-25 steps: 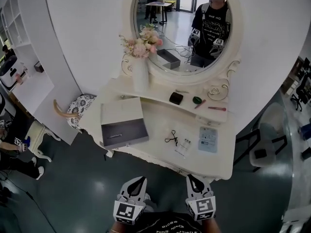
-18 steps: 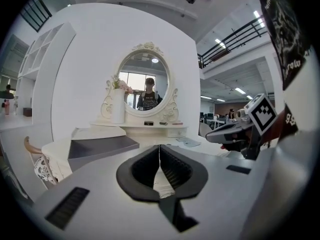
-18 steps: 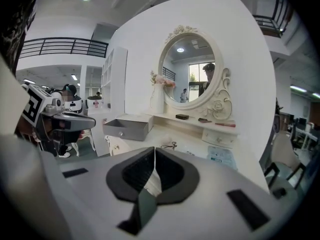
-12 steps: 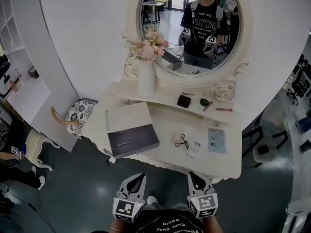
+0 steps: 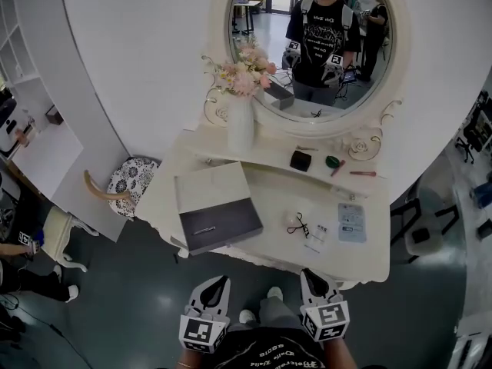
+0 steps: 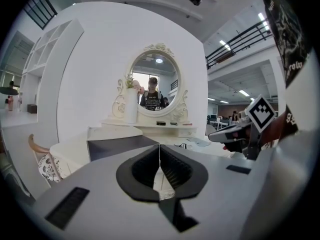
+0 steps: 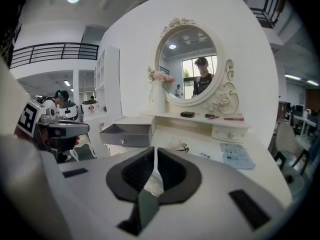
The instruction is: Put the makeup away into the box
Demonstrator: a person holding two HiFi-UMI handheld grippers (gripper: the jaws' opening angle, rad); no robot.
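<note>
Dresser point(image 5: 278, 200) nearer; left gripper point(image 5: 217, 284), right gripper point(image 5: 311, 277): jaws together, empty; one box point(image 5: 219, 223)

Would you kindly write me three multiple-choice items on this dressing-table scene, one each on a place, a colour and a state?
1. In the head view, where on the white dressing table does the grey rectangular box lie? A left part; B right part; C upper shelf.
2. What colour is the flat rectangular sachet? A black; B pale blue; C red.
3. How do the left hand-held gripper and right hand-held gripper stand? A wide open; B shut on makeup; C shut, empty.
Answers: 1 A, it sits by the table's left edge; 2 B, pale blue against the white top; 3 C, both gripper views show jaws together, nothing between.
</note>
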